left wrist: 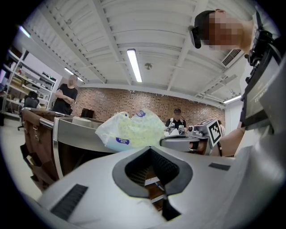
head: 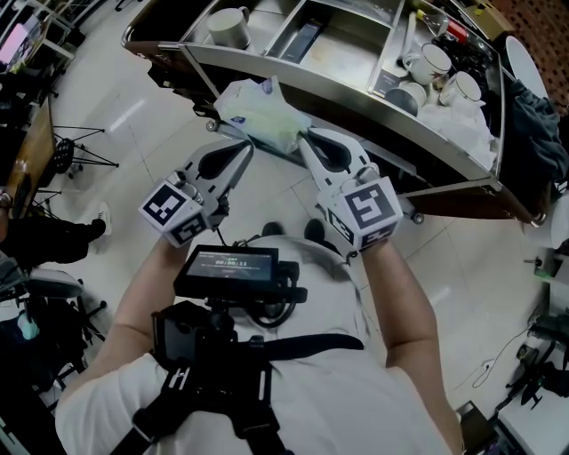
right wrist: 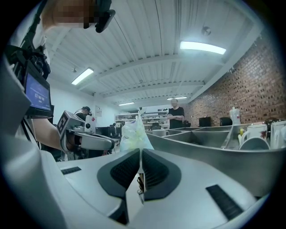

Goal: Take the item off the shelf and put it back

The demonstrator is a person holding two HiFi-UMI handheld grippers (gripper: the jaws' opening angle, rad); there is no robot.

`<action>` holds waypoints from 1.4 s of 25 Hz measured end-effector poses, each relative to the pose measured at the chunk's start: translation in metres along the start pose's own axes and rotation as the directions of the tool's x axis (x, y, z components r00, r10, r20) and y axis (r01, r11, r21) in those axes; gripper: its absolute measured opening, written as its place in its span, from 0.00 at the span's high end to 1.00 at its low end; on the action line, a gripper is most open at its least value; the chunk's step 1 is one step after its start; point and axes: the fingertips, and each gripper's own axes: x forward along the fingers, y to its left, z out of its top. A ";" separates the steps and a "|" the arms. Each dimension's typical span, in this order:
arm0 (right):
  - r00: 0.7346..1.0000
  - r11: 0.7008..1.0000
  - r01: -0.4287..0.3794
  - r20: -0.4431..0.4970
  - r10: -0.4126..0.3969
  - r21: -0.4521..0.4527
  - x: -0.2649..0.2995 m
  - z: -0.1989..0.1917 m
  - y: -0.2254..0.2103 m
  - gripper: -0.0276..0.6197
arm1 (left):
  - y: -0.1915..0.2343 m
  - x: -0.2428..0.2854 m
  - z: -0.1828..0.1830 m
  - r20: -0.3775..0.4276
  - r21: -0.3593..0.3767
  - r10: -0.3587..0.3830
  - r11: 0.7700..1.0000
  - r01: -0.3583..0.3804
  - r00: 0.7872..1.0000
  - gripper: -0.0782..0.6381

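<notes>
The left hand-held gripper [head: 250,147] and the right hand-held gripper [head: 302,138] point ahead side by side, their tips angled in toward each other. The plastic bag [head: 262,111] sits right at both tips. It is a crumpled, whitish bag with pale green contents and a small blue label.

In the right gripper view the jaws are pressed together, with a thin fold of the bag's film running down between the pads. The rest of the bag rises just above the tips. In the left gripper view the jaws are likewise drawn together at the bag's lower edge, and they appear to nip the film there, though the pinch itself is hard to make out.

The bag hangs over the front rim of the steel shelf [head: 382,129], which lies just beyond both hand-held grippers. Part of the bag is above the tray and part is out over the tiled floor [head: 160,124].

Farther beyond the left hand-held gripper a pale mug [head: 228,27] stands in the shelf's end compartment. Beyond the right hand-held gripper and off to its outer side, several cups [head: 433,62] are crowded into another compartment, well apart from the bag.
</notes>
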 end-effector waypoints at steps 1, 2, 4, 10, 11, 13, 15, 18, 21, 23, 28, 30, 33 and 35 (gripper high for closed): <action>1.000 1.000 0.000 0.000 0.000 0.001 0.000 0.000 0.000 0.92 | 0.000 0.000 0.000 -0.001 0.001 0.001 1.000 -0.001 1.000 0.88; 1.000 1.000 0.000 0.000 0.000 0.002 0.000 0.000 0.000 0.92 | 0.000 0.000 -0.001 -0.003 0.001 0.001 1.000 -0.001 1.000 0.88; 1.000 1.000 0.000 0.001 0.000 0.004 0.000 0.000 0.000 0.92 | 0.000 0.000 -0.001 -0.006 0.003 0.002 1.000 -0.002 1.000 0.88; 1.000 1.000 0.001 0.008 -0.001 0.004 0.000 0.001 0.000 0.92 | 0.006 -0.001 -0.003 -0.004 0.026 0.020 0.999 -0.020 1.000 0.88; 1.000 1.000 0.001 0.007 -0.002 0.003 0.000 0.001 0.000 0.92 | 0.009 -0.001 -0.005 -0.003 0.029 0.026 0.999 -0.026 1.000 0.88; 1.000 1.000 0.001 0.005 -0.001 0.001 0.000 0.001 0.000 0.92 | 0.010 -0.002 -0.007 -0.003 0.034 0.029 0.999 -0.029 1.000 0.88; 1.000 1.000 0.002 0.004 -0.002 0.001 0.000 0.000 0.000 0.92 | 0.009 -0.001 -0.007 0.000 0.040 0.022 0.999 -0.022 1.000 0.88; 1.000 1.000 0.004 0.002 -0.004 0.001 0.000 -0.002 0.000 0.92 | 0.008 -0.002 -0.011 -0.014 0.042 0.019 0.999 -0.018 1.000 0.88; 1.000 1.000 0.008 -0.003 -0.008 0.001 0.000 -0.006 -0.002 0.92 | 0.006 -0.002 -0.013 -0.027 0.034 0.027 0.999 -0.026 0.999 0.88; 1.000 1.000 0.013 -0.020 -0.013 0.001 0.000 -0.012 -0.004 0.92 | 0.002 0.000 -0.012 -0.024 0.030 0.013 0.999 -0.012 1.000 0.88; 0.998 1.000 0.013 -0.061 -0.012 0.004 -0.001 -0.032 -0.007 0.92 | 0.005 0.002 -0.028 -0.046 0.024 0.030 0.999 -0.029 0.998 0.88; 0.997 1.000 0.013 -0.078 -0.013 0.010 0.000 -0.040 -0.008 0.92 | 0.008 0.003 -0.038 -0.060 0.020 0.038 0.999 -0.037 0.997 0.88; 0.995 1.000 0.019 -0.099 -0.016 0.024 0.001 -0.051 -0.010 0.92 | 0.011 0.004 -0.052 -0.077 0.003 0.043 0.999 -0.043 0.996 0.88; 0.993 0.999 0.022 -0.116 -0.018 0.032 0.001 -0.059 -0.011 0.92 | 0.009 0.007 -0.057 -0.090 -0.015 0.037 0.999 -0.039 0.995 0.88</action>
